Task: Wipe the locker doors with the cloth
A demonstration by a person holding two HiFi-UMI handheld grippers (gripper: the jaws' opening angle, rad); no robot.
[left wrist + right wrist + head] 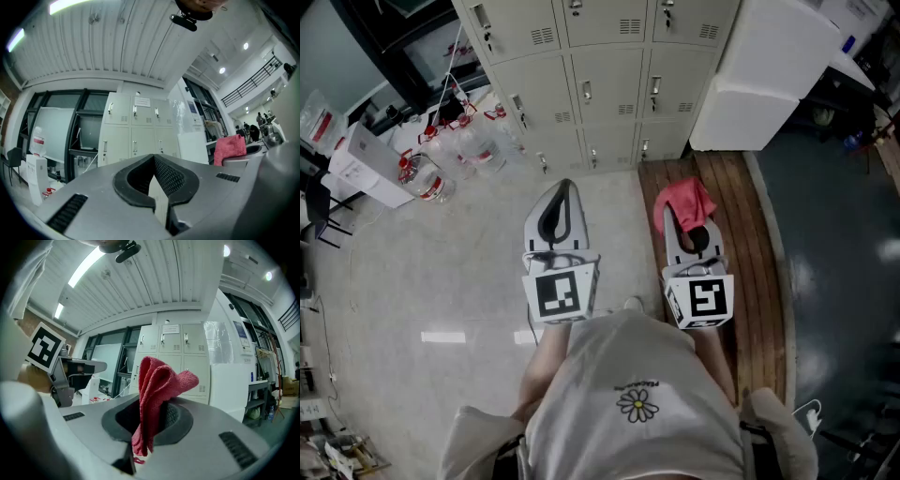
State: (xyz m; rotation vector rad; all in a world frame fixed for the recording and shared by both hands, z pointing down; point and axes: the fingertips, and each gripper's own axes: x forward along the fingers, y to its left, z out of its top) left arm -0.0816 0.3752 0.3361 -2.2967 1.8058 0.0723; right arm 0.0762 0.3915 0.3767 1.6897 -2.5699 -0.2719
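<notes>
The right gripper [688,225] has its fingers [174,417] pinched on the red cloth [157,380], which stands up folded between them. The left gripper [154,161] has its fingers together at the tips, holding nothing. The locker doors [609,94] stand far ahead, well apart from both.

Industrial lab or workshop: bank of grey lockers [609,75], water jugs [427,178], mezzanine railing [253,82].
</notes>
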